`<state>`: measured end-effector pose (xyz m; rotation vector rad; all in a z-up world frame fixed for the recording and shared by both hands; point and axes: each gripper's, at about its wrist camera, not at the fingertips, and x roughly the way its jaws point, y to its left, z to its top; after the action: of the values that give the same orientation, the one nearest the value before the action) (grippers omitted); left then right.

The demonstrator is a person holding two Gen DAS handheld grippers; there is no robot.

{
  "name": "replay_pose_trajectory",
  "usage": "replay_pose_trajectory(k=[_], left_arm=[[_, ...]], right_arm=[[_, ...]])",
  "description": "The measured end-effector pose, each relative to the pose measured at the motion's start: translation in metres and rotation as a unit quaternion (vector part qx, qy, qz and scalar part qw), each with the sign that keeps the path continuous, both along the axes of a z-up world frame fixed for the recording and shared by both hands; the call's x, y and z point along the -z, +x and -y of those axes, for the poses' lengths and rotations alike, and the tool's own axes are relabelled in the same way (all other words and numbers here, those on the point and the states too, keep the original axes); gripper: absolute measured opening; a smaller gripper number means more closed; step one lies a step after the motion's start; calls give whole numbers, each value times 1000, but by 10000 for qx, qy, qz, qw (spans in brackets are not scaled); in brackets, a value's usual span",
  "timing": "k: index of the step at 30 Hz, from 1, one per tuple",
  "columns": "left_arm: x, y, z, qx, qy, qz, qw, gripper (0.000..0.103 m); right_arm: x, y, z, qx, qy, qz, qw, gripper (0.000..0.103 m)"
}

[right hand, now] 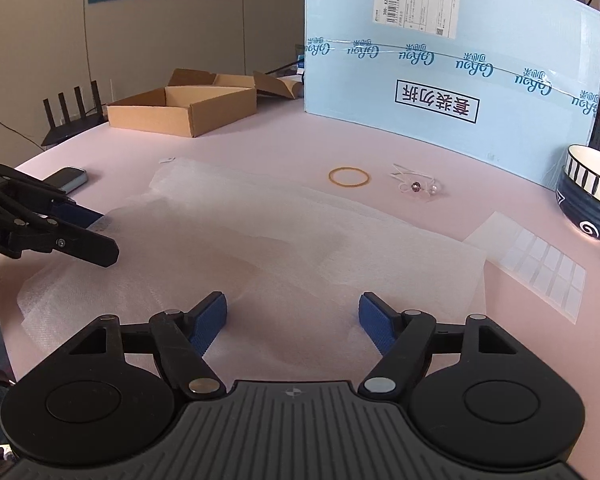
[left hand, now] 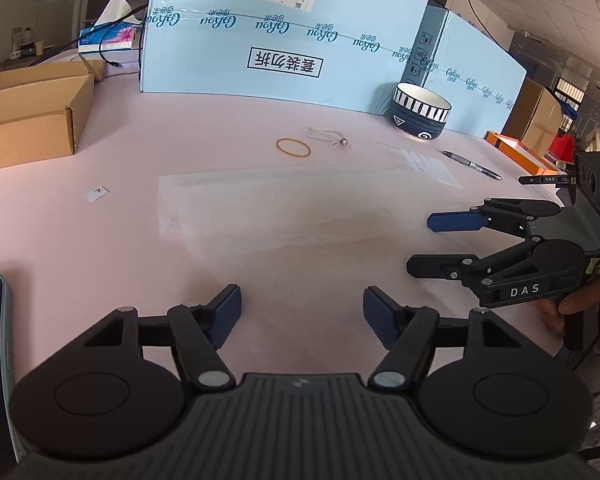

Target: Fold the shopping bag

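A pink desk [right hand: 284,136] is stretching toward a pale blue carton [right hand: 452,68] standing at the back of an office. The translucent white shopping bag [right hand: 260,240] is lying flat across the middle of the desk, near a rubber band [right hand: 348,177] and a striped bowl [right hand: 590,192]. The left gripper [left hand: 302,312] and the right gripper [right hand: 292,320] are hovering over the bag's near edge, fingers [right hand: 374,322] standing open and holding nothing.

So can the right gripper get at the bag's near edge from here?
Probably yes: the right gripper is open just above the bag, nothing lies between, and the left gripper sits off to the side.
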<state>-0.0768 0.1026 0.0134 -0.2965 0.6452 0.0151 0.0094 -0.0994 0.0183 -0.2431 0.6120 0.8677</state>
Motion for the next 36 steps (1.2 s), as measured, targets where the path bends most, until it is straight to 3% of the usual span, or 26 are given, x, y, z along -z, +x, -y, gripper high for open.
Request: replay_pose_trajectory(k=[2, 4, 6, 7, 10, 14, 17, 18, 20, 22, 26, 30, 33, 34, 36], left_arm=[[1, -1, -5, 2, -217, -10, 9998, 7], [2, -2, -8, 7, -331, -9, 9995, 3], [4, -1, -10, 31, -493, 55, 9988, 1], [5, -1, -10, 43, -575, 87, 9983, 1], [-5, -5, -6, 113, -558, 373, 9977, 1], [-24, -14, -4, 166, -400, 671, 9968, 1], [-28, -14, -6, -33, -277, 631, 9976, 6], [-26, -12, -11, -155, -364, 553, 9977, 14], [-21, -7, -21, -392, -629, 373, 9965, 18], [-16, -4, -30, -507, -975, 289, 9935, 18], [-15, 5, -28, -503, -1066, 342, 9924, 20], [-22, 7, -20, -321, -1056, 507, 9926, 35], [-26, 2, -15, -274, -953, 607, 9932, 41], [-26, -2, -15, -309, -937, 593, 9934, 42], [-25, -9, -17, -384, -910, 559, 9935, 44]], right_arm=[[-1, 3, -1, -126, -52, -19, 9999, 61], [-2, 5, -3, -167, -73, -30, 9998, 54], [-4, 7, -3, -161, -20, -53, 9999, 32], [-5, 8, -2, -147, 41, -102, 9998, 31], [-10, 10, 8, 38, 467, -292, 9985, 31], [-25, 2, 18, 84, 959, -150, 9952, 42], [-39, -8, 22, -87, 1302, -24, 9915, 51], [-42, -13, 21, -193, 1348, 18, 9907, 51], [-46, -22, 18, -423, 1378, 72, 9895, 54], [-46, -32, 11, -672, 1345, 92, 9886, 58], [-42, -47, -8, -976, 1129, 152, 9887, 59], [-37, -55, -26, -1211, 1050, 28, 9871, 61], [-27, -64, -45, -1300, 680, 137, 9891, 62], [-22, -65, -52, -1233, 508, 201, 9909, 62], [-11, -65, -59, -1226, 247, 107, 9921, 49]])
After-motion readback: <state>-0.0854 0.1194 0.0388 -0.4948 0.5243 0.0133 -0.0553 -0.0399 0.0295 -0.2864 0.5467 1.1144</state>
